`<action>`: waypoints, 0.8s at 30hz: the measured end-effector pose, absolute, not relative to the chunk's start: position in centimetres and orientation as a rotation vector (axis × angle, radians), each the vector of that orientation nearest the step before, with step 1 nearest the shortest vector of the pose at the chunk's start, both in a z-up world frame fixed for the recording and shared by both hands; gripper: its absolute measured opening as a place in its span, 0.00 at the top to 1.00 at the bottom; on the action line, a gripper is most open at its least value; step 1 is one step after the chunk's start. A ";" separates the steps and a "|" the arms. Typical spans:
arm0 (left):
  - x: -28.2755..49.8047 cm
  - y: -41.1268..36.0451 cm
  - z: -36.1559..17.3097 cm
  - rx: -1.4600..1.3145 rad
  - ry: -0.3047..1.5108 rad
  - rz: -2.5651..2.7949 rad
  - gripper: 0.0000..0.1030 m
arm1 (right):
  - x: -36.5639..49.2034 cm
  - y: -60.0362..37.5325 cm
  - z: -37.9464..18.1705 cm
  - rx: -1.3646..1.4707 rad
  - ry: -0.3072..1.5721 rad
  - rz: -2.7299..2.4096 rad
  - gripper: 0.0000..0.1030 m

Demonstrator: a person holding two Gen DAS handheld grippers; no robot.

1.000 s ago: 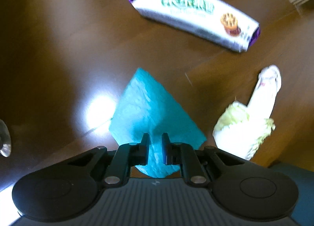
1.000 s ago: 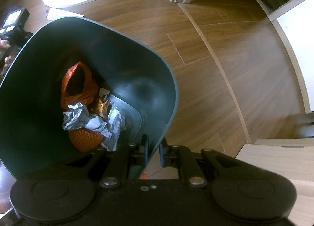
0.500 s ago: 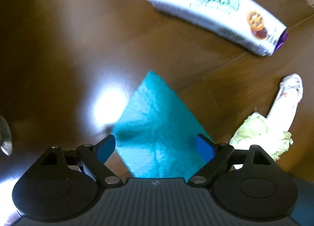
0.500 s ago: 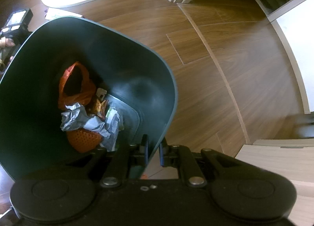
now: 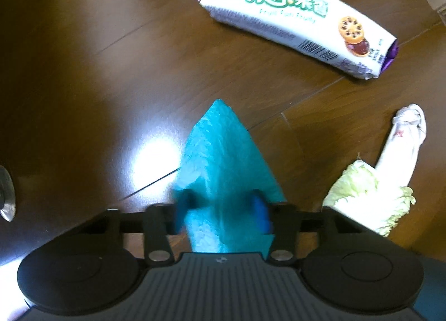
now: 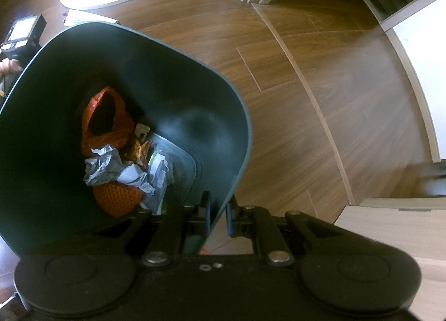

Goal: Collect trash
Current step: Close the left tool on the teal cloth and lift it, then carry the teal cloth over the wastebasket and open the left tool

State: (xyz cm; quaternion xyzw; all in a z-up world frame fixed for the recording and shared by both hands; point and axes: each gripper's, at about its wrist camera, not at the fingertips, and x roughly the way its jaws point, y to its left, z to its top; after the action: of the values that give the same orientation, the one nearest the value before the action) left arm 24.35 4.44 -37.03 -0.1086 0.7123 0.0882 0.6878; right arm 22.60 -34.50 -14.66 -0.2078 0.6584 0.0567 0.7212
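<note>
The left gripper points straight down at the wooden floor, and its jaws have just been closing on the teal plastic bag that lies between them at lower centre of the left wrist view. The bag's long axis runs up the frame, away from the gripper, tip toward the biscuit packet at the upper right. The right gripper is clenched on the rim of the dark bin, left half of its frame, so the left is the nearer hand
</note>
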 end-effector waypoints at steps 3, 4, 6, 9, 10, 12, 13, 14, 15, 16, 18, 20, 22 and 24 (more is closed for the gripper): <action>24.5 4.1 -35.9 -0.215 1.574 0.159 0.85 | 22.8 -34.4 -14.6 -0.460 1.454 0.130 0.91; 24.5 4.0 -35.4 -0.215 1.567 0.149 0.87 | 22.8 -34.4 -14.6 -0.462 1.452 0.131 0.91; 24.2 3.9 -34.2 -0.225 1.549 0.123 0.87 | 22.7 -34.4 -14.6 -0.459 1.449 0.129 0.91; 23.7 4.0 -32.1 -0.222 1.532 0.090 0.87 | 22.7 -34.3 -14.5 -0.452 1.443 0.130 0.91; 23.6 4.0 -31.4 -0.225 1.527 0.076 0.87 | 22.6 -34.3 -14.4 -0.450 1.441 0.129 0.91; 23.5 3.9 -29.8 -0.212 1.515 0.052 0.87 | 22.6 -34.3 -14.2 -0.445 1.433 0.130 0.91; 23.5 3.9 -28.8 -0.209 1.510 0.038 0.87 | 22.6 -34.3 -14.1 -0.445 1.427 0.131 0.91; 23.7 4.0 -27.7 -0.211 1.506 0.022 0.87 | 22.5 -34.2 -14.1 -0.446 1.421 0.131 0.92; 23.7 3.9 -26.7 -0.214 1.497 0.001 0.87 | 22.5 -34.1 -14.0 -0.443 1.415 0.129 0.92; 23.8 3.7 -25.8 -0.210 1.485 -0.023 0.87 | 22.5 -34.0 -13.9 -0.438 1.409 0.125 0.92; 23.6 2.8 -22.8 -0.172 1.439 -0.086 0.87 | 22.5 -33.9 -13.8 -0.431 1.396 0.124 0.92; 23.2 1.8 -20.0 -0.144 1.397 -0.146 0.87 | 22.5 -33.7 -13.6 -0.423 1.383 0.126 0.92; 22.7 1.1 -17.2 -0.127 1.365 -0.203 0.87 | 22.6 -33.6 -13.3 -0.415 1.374 0.130 0.92; 22.1 0.1 -14.7 -0.106 1.331 -0.247 0.87 | 22.7 -33.6 -13.2 -0.408 1.368 0.135 0.92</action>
State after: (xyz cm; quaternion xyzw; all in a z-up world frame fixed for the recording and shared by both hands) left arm 22.12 0.12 -14.69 -0.0492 0.6154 -0.1141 0.7784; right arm 22.73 -33.64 -13.23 -0.1868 0.6269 0.0620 0.7539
